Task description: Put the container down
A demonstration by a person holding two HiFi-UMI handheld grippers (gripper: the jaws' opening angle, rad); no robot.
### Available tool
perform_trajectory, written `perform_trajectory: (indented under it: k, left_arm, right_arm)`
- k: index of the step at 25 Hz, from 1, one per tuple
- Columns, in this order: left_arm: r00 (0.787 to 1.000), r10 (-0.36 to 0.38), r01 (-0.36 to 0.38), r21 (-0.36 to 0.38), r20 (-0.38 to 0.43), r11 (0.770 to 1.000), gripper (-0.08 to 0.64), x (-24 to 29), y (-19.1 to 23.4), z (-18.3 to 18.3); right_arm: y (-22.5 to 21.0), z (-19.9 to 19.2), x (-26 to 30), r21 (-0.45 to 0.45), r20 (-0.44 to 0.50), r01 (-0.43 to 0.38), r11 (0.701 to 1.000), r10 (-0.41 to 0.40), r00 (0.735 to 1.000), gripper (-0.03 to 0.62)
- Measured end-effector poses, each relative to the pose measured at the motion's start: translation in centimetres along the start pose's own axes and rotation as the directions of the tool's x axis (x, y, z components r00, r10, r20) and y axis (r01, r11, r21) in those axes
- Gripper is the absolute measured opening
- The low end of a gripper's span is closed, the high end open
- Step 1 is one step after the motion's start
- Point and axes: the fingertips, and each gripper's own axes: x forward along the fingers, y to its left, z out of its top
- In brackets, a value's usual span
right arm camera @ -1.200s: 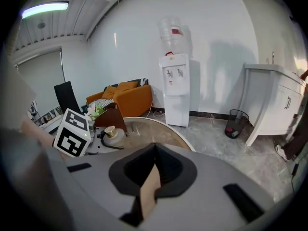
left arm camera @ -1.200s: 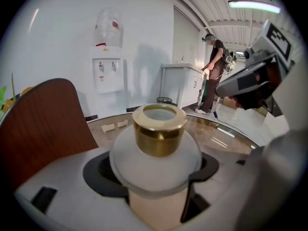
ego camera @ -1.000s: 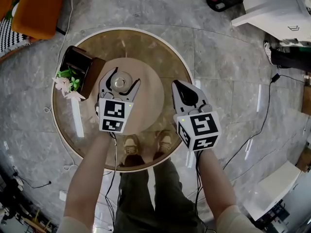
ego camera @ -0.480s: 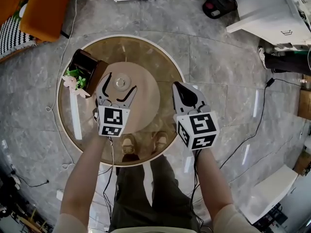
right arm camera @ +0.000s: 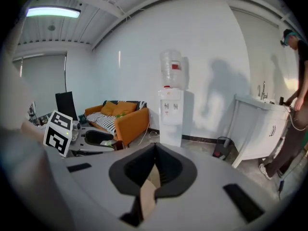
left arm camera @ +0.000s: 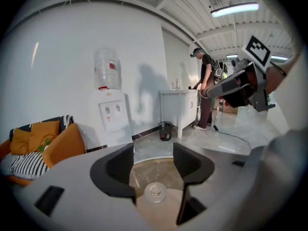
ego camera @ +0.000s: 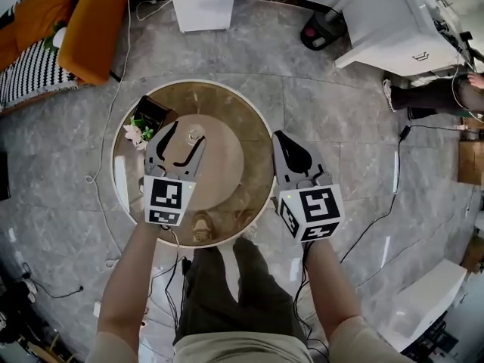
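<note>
**Observer:** The left gripper (ego camera: 187, 133): what state is it in?

**Operator:** My jaws stand apart and grip nothing, and they have just been closing partway. Through the gap, in the left gripper view, I see the container (left arm camera: 155, 192) well below, apart from both pads.

**Observer:** And the right gripper (ego camera: 286, 139)?

**Operator:** Its jaws are together and empty.

**Observer:** What has changed?

**Operator:** A second ago my left jaws sat around the container, low over the table (ego camera: 253, 191). Both grippers have since lifted clear, and the table now looks smaller in the head view. The container has stayed put on the pale central disc (ego camera: 227, 165), towards its far-left edge. It is near the dark flower box (ego camera: 153, 113) at the table's far-left rim.

**Observer:** What does that mean for the task?

**Operator:** I judge the container put down and released. All that seems left is to keep both grippers clear of it.
</note>
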Motion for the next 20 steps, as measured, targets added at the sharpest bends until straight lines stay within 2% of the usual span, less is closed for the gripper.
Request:
perform_trajectory:
  k: [3,5,11,15,20]
  left_arm:
    - [1.0,0.007,-0.007,-0.003,0.016,1.0,0.222,-3.7,0.4,3.6]
    - [0.999,0.036,-0.036,0.009,0.025,0.999,0.142,-6.6,0.6,5.6]
    - [0.995,0.056,-0.055,-0.023,0.081,0.998,0.074,-14.7,-0.2,11.2]
    - [0.993,0.027,-0.023,-0.039,0.112,0.999,0.021,-19.4,-1.7,14.1]
    - [0.983,-0.021,0.023,-0.009,0.18,1.0,0.015,-25.1,-3.7,18.6]
  right_arm:
    - [0.9,3.9,-3.9,-0.004,0.052,0.004,1.0,-0.004,0.999,-0.003]
    - [1.6,6.1,-6.7,-0.011,0.078,0.007,1.0,-0.006,0.997,-0.003]
    - [3.2,11.4,-14.3,-0.033,0.15,0.009,0.999,-0.004,0.989,-0.003]
    - [4.6,13.6,-19.0,-0.007,0.18,-0.009,1.0,0.011,0.984,-0.003]
    - [6.8,15.7,-23.7,-0.036,0.194,-0.022,0.999,0.029,0.981,-0.003]
